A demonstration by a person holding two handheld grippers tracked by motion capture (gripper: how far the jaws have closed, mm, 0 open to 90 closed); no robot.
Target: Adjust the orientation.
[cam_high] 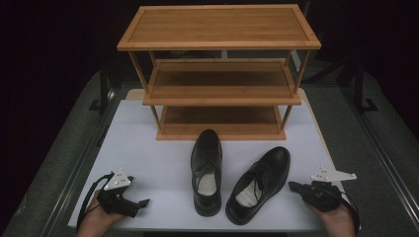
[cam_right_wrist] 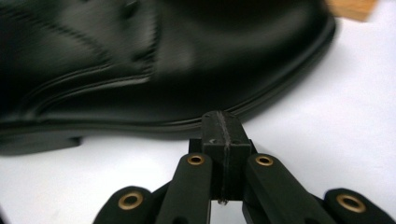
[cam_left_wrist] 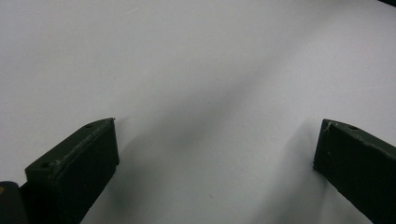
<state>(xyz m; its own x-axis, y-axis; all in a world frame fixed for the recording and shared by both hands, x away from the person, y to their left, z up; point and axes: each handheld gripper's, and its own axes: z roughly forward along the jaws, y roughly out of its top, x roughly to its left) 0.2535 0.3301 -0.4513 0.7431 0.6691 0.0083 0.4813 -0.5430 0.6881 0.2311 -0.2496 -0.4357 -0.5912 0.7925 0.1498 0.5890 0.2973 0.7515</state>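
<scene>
Two black lace-up dress shoes lie on the white table [cam_high: 148, 148], toes pointing away from me. The left shoe [cam_high: 206, 168] is straight; the right shoe [cam_high: 259, 182] angles to the right. My left gripper [cam_high: 140, 201] rests near the table's front left, well apart from the shoes. Its jaws stand wide open over bare white tabletop [cam_left_wrist: 218, 123]. My right gripper [cam_high: 292, 186] is at the front right, shut with nothing between its jaws, its tip [cam_right_wrist: 222, 117] just short of the right shoe's [cam_right_wrist: 163, 70] sole edge. Whether it touches the sole I cannot tell.
A three-tier wooden shoe rack [cam_high: 220, 29] stands at the back of the table, all its shelves bare; its bottom shelf [cam_high: 220, 122] sits just beyond the left shoe's toe. Dark floor and stand legs surround the table.
</scene>
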